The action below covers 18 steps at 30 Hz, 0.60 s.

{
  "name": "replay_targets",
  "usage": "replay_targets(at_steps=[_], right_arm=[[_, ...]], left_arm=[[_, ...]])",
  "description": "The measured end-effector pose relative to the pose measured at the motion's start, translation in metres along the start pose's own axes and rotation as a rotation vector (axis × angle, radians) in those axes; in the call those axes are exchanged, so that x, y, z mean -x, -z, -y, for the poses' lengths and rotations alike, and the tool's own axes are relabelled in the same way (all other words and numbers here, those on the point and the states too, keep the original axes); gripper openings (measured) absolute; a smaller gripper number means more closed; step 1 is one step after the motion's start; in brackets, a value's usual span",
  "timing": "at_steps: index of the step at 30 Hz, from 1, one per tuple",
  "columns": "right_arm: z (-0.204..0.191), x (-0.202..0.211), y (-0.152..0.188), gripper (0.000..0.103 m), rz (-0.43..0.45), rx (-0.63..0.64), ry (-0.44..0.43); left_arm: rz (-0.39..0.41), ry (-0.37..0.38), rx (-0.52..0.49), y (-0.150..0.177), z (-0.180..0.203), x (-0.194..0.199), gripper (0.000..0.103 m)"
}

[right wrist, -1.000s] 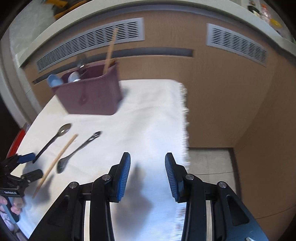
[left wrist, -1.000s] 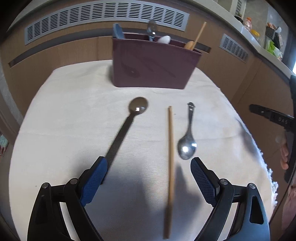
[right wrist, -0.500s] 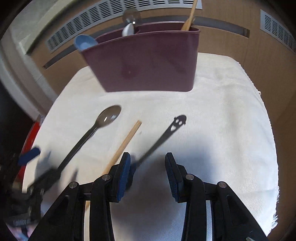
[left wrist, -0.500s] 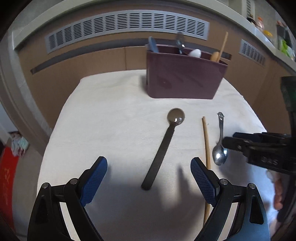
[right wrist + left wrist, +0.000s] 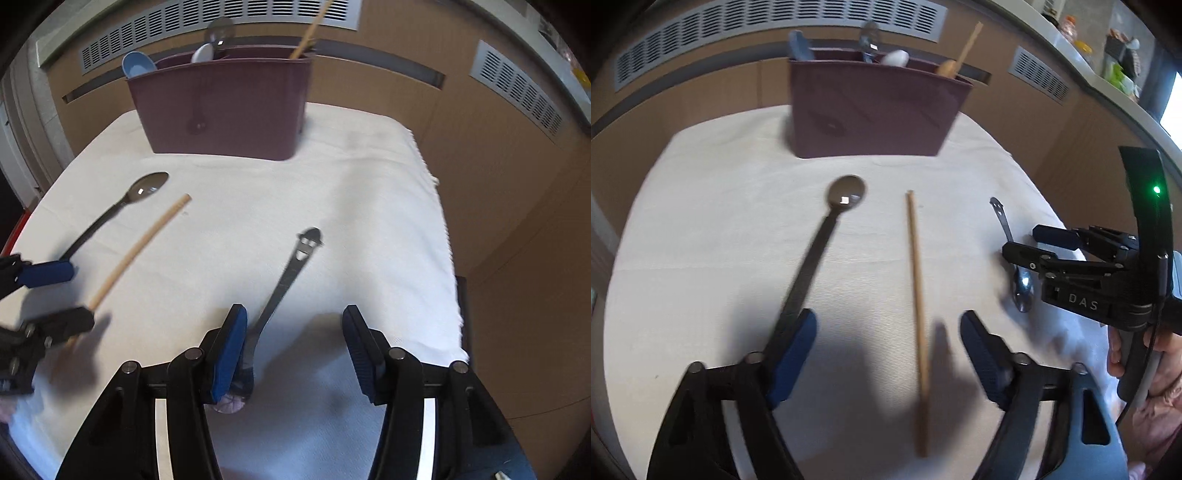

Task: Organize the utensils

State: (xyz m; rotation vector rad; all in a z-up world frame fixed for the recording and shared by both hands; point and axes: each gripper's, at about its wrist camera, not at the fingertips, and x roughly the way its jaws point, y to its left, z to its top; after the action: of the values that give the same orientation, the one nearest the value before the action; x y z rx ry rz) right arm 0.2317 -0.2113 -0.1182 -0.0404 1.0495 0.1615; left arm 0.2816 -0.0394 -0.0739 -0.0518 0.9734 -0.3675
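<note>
A maroon utensil holder [image 5: 871, 110] [image 5: 225, 103] stands at the back of the white cloth with several utensils in it. On the cloth lie a black long-handled spoon [image 5: 820, 251] [image 5: 122, 206], a wooden chopstick [image 5: 918, 302] [image 5: 140, 251] and a steel spoon with a smiley-face handle [image 5: 1015, 266] [image 5: 291, 273]. My left gripper [image 5: 886, 354] is open, its jaws either side of the chopstick, the left one by the black spoon's handle. My right gripper [image 5: 291, 350] [image 5: 1034, 247] is open over the steel spoon's bowl end.
The cloth-covered table [image 5: 369, 206] ends at a fringed right edge, with floor beyond. Wooden panelling with vent grilles [image 5: 775, 22] runs behind the holder. A counter with bottles [image 5: 1115, 62] is at the far right.
My right gripper has opened wider and come down over the steel spoon. My left gripper has moved forward and to the right, so the chopstick lies between its jaws again.
</note>
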Motion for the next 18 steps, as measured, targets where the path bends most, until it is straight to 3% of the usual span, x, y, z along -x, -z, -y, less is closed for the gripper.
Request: replay_targets(at_steps=[2, 5, 6, 12, 16, 18], right_arm=[[0.008, 0.004, 0.008, 0.053, 0.002, -0.003, -0.022], [0.006, 0.008, 0.015, 0.07, 0.008, 0.004, -0.057], [0.004, 0.011, 0.018, 0.077, 0.009, 0.008, -0.07], [-0.003, 0.005, 0.019, 0.098, -0.002, 0.018, -0.116], [-0.004, 0.003, 0.019, 0.102, -0.011, 0.03, -0.14], [-0.006, 0.003, 0.021, 0.103, -0.018, 0.049, -0.134]], left_arm=[[-0.04, -0.007, -0.05, -0.007, 0.01, -0.01, 0.054], [-0.075, -0.053, -0.141, -0.018, 0.023, -0.021, 0.048], [-0.094, -0.069, -0.172, -0.023, 0.027, -0.025, 0.048], [-0.195, -0.1, -0.222, -0.043, 0.034, -0.039, 0.048], [-0.215, -0.098, -0.231, -0.046, 0.035, -0.041, 0.046], [-0.201, -0.084, -0.251, -0.047, 0.039, -0.041, 0.03]])
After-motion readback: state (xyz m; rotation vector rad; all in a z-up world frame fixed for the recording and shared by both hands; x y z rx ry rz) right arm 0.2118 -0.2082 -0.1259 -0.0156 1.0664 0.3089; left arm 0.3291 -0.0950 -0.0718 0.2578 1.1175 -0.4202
